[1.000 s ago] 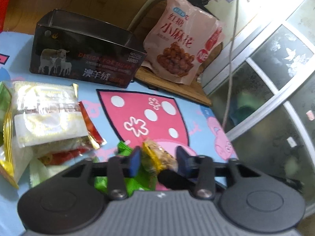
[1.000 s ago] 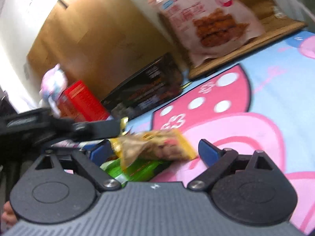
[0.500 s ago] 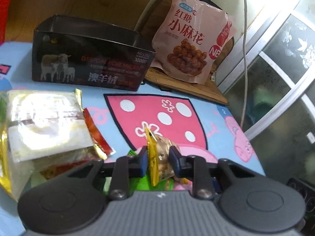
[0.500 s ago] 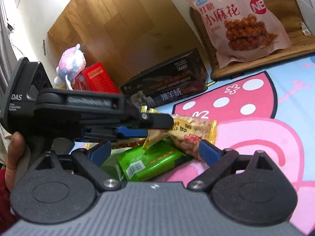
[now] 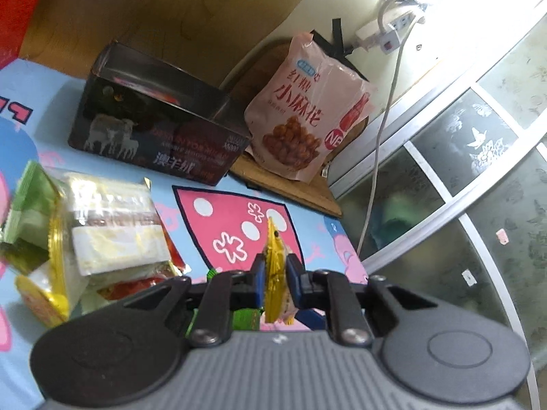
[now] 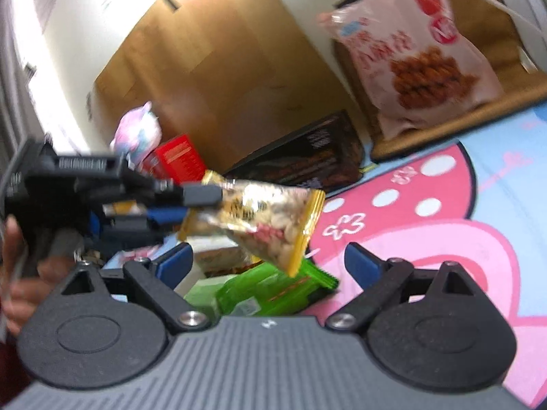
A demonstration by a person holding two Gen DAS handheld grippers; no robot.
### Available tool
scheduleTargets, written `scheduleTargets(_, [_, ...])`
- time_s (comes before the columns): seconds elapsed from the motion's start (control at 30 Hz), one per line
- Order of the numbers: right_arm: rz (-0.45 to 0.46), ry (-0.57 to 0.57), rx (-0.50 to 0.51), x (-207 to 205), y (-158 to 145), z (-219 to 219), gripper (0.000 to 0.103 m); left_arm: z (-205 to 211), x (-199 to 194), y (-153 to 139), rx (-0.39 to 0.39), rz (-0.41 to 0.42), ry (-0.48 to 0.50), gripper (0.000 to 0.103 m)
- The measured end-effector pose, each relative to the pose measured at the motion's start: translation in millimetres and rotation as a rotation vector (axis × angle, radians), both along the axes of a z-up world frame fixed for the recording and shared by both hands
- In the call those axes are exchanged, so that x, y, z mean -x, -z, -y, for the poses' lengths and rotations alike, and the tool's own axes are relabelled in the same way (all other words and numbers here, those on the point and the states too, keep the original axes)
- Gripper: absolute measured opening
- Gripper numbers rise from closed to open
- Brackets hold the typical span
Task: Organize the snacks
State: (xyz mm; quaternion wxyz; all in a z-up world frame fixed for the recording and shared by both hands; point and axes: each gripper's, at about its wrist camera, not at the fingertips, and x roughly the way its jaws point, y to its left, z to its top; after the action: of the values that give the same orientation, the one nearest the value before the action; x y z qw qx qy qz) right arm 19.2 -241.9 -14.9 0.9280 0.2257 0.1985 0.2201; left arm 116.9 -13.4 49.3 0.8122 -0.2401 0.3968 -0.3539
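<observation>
My left gripper (image 5: 276,273) is shut on a yellow-edged peanut packet (image 5: 276,266) and holds it off the pink-and-blue mat (image 5: 232,218). In the right wrist view the same packet (image 6: 263,218) hangs from the left gripper (image 6: 191,205), above a green snack packet (image 6: 273,290). My right gripper (image 6: 268,263) is open and empty, just in front of the green packet. A dark open box (image 5: 154,136) stands at the back of the mat. A pile of wrapped snacks (image 5: 102,232) lies at the left.
A large pink bag of fried twists (image 5: 307,119) leans on a wooden board (image 5: 290,188) at the back. A white cable (image 5: 379,136) hangs beside glass doors (image 5: 461,188) at the right. A red box (image 6: 177,160) and a plush toy (image 6: 136,133) sit at far left.
My left gripper closed on the peanut packet and lifted it off the mat, above the green packet. The right gripper stayed open and drew back a little.
</observation>
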Motion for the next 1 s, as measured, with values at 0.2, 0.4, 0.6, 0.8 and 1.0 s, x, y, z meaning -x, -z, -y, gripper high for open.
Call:
scheduleTargets(0.2, [0.020, -0.005, 0.100, 0, -4, -16, 0.069, 10, 2, 7, -0.028, -0.010, 0.046, 0.014])
scheduleTargets(0.4, [0.007, -0.005, 0.050, -24, -20, -7, 0.042, -1, -22, -21, -0.054, 0.077, 0.011, 0.014])
scheduleTargets(0.6, [0.115, -0.009, 0.251, -115, -67, -37, 0.044, 4, -87, -55, -0.193, 0.259, -0.135, 0.034])
scheduleTargets(0.8, [0.079, 0.068, 0.338, -161, -56, -32, 0.048, -7, -102, -38, -0.316, 0.297, -0.256, 0.046])
scheduleTargets(1.0, [-0.046, 0.242, 0.123, -42, -24, 30, 0.055, -31, -23, -14, -0.088, 0.362, -0.164, 0.046])
